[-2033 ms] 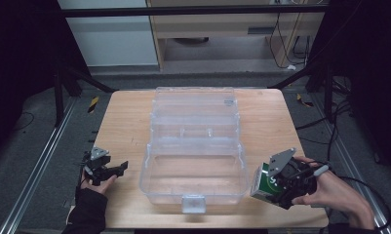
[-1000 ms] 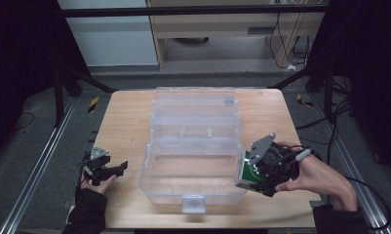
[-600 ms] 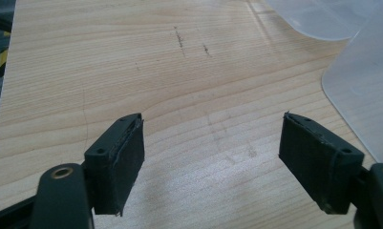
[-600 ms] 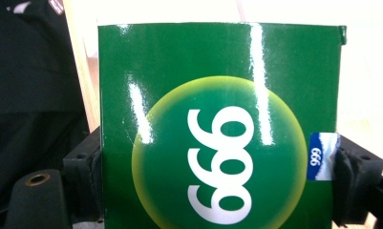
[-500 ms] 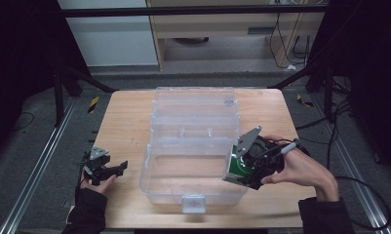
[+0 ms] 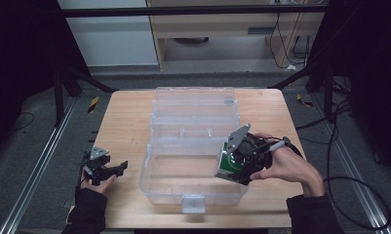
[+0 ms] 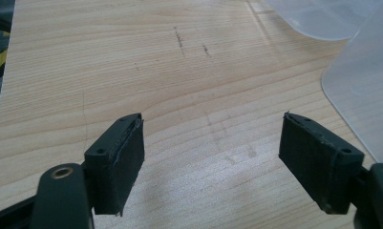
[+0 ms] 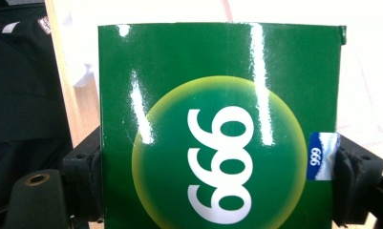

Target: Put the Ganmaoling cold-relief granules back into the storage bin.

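High view overhead facing forward-down; gripper views close, sharing wooden table (image 6: 125,126).

One clear plastic case (image 6: 193,146) stands open on one wooden bench (image 6: 125,122). One green box (image 6: 228,165) is in play. Two grippers, one left (image 6: 116,168), one right (image 6: 232,163).

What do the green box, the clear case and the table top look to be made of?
Green box: probably glossy printed cardboard; streaky highlights, sharp folded edges.
Clear case: likely hard transparent plastic; the wood shows through its walls.
Table top: light wood or wood veneer, matte; visible grain lines.
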The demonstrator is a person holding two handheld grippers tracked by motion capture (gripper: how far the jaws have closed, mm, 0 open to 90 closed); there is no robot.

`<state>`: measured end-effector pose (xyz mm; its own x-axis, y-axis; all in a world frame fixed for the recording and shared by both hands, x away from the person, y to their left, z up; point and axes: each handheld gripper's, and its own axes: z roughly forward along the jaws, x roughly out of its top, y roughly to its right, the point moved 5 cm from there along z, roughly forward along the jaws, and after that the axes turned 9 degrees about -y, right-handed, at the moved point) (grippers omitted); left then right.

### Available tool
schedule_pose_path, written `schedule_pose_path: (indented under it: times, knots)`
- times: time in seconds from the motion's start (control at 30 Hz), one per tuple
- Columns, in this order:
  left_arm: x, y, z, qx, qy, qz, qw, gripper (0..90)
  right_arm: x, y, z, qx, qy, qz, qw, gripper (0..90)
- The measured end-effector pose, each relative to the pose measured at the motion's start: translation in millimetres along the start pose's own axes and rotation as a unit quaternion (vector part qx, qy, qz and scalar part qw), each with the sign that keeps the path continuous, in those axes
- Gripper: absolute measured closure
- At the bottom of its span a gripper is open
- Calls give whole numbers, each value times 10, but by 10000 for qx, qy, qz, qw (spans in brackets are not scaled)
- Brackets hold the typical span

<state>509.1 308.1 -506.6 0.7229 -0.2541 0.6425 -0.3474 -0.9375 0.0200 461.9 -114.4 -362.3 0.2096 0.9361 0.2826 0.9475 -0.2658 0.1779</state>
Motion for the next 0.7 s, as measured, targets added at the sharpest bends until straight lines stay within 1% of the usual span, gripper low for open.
schedule_pose_path:
  times: [0.27, 0.33, 0.47, 0.53, 0.67, 0.7]
  knots:
    - [1, -1, 0, -9, 18, -25, 10000, 230, 58, -24, 121, 84, -110, -50, 9999, 160]
    - [0, -4, 0, -3, 18, -19, 10000, 229, 58, -29, 147, 101, -164, -92, 9998, 160]
    - [1, -2, 1, -9, 19, -26, 10000, 230, 43, -45, 212, 151, -245, -87, 9995, 160]
    - [0, -4, 0, 0, 4, -6, 10000, 230, 40, -60, 240, 107, -327, -127, 9993, 160]
    - [1, -5, -2, -4, 24, -21, 10000, 230, 59, -74, 288, 139, -370, -182, 9991, 160]
    - [1, -7, -2, -1, 23, -19, 10000, 229, 63, -78, 296, 150, -385, -162, 9990, 160]
